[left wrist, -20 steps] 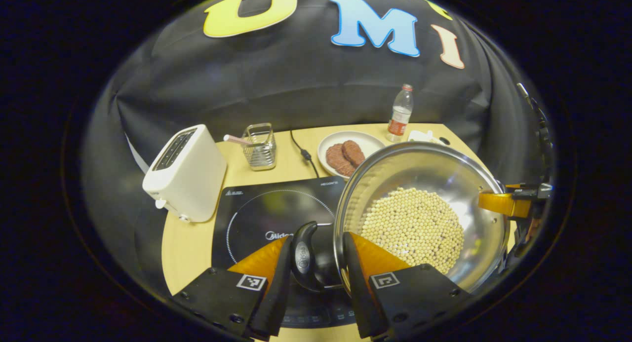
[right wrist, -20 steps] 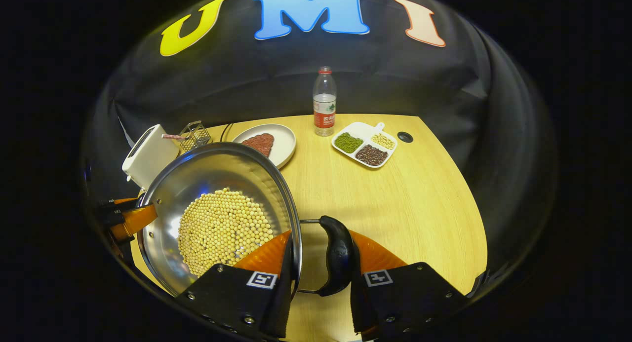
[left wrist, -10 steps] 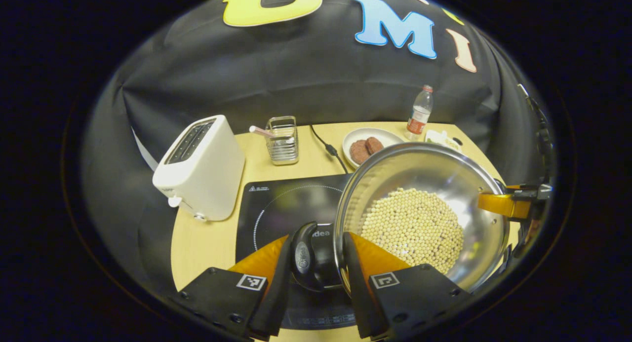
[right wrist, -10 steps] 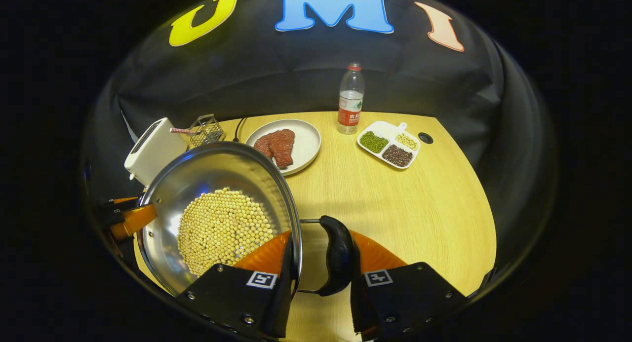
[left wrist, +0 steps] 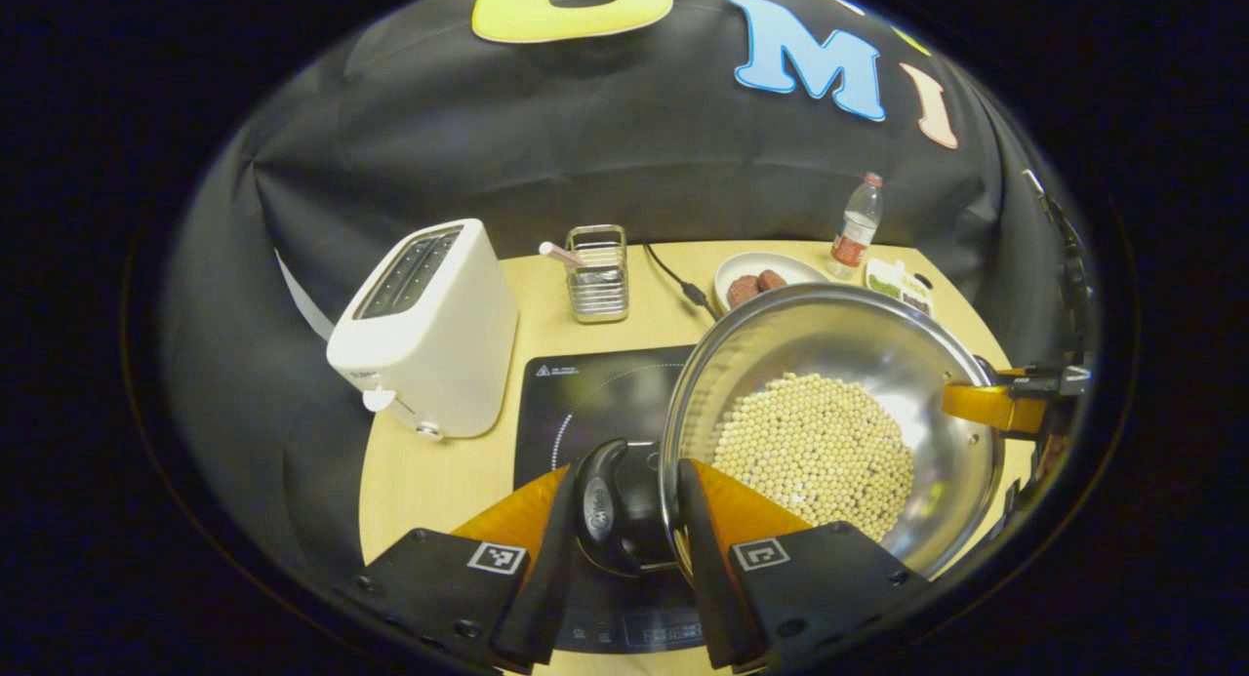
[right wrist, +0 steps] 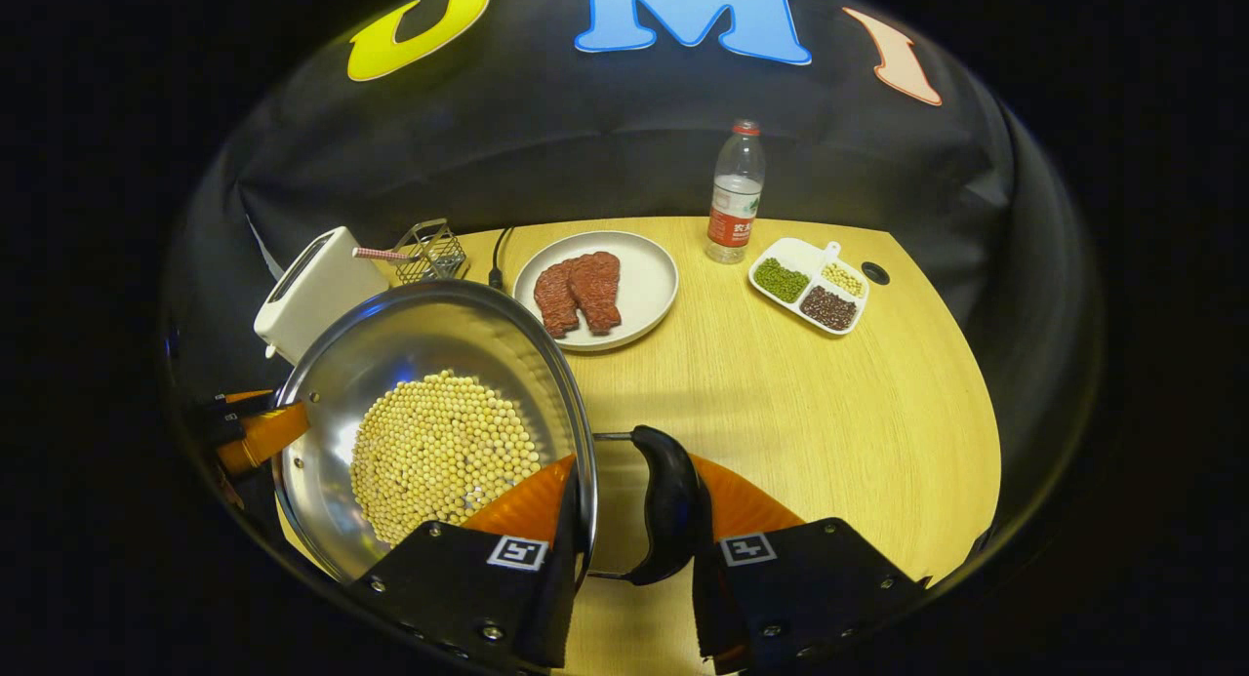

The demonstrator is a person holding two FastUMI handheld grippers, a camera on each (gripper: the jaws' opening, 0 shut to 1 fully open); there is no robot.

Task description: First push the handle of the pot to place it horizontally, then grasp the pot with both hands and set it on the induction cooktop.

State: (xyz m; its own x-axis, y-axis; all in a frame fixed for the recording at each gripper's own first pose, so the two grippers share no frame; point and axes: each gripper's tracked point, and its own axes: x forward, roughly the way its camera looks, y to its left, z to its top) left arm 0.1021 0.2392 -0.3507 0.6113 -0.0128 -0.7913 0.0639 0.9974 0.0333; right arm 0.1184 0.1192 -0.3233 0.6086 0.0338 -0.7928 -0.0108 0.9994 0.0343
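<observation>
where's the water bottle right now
In the right gripper view the water bottle stands upright at the table's far edge, between the meat plate and the divided bean tray.

pot [left wrist: 829,413] carried leftward; induction cooktop [left wrist: 585,393] and toaster [left wrist: 429,330] now closer below.

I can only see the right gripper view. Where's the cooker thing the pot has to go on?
Observer: The black cooktop lies on the table beside the toaster. In the left gripper view, the pot overlaps its right part.
Operator: Is the other claw holding on properly?
Observer: The left claw has one finger outside the pot's black left handle and the other inside the rim, next to the beans.
Operator: Where are the buttons?
Observer: The control strip runs along the cooktop's near edge, just below that claw.
</observation>
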